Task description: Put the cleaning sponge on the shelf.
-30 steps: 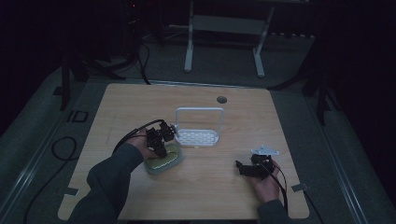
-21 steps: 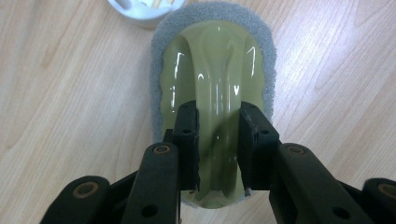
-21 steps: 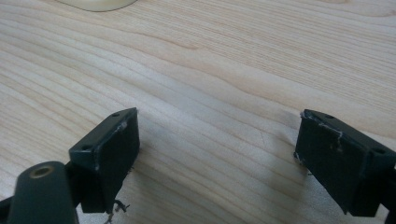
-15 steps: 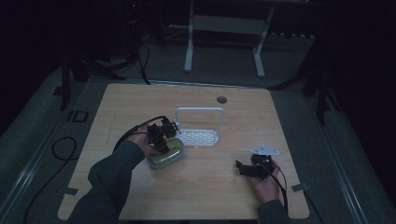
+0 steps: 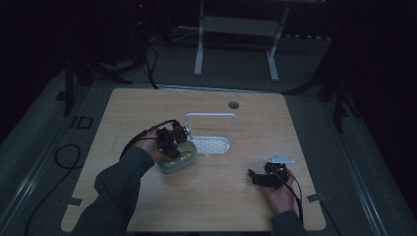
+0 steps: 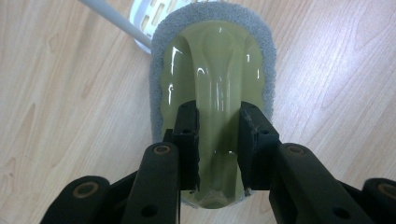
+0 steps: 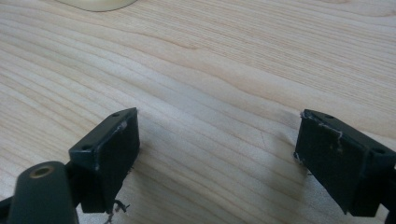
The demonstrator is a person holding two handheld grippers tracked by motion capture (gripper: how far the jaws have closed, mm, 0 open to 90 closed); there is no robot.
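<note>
Olive-green plastic scrubber with grey foam pad pinched by left gripper fingers.
Light, glossy, likely slippery; best held at raised central ridge. Right gripper fingers wide, empty, above wooden worktop.

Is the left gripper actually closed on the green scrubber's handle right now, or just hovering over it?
Closed on it. In the left gripper view the left gripper has both jaws pressed against the raised handle ridge of the green scrubber, which lies on the table.

My high camera looks down across the whole table from afar; both gripper cameras sit close (sharing its wooden top).
</note>
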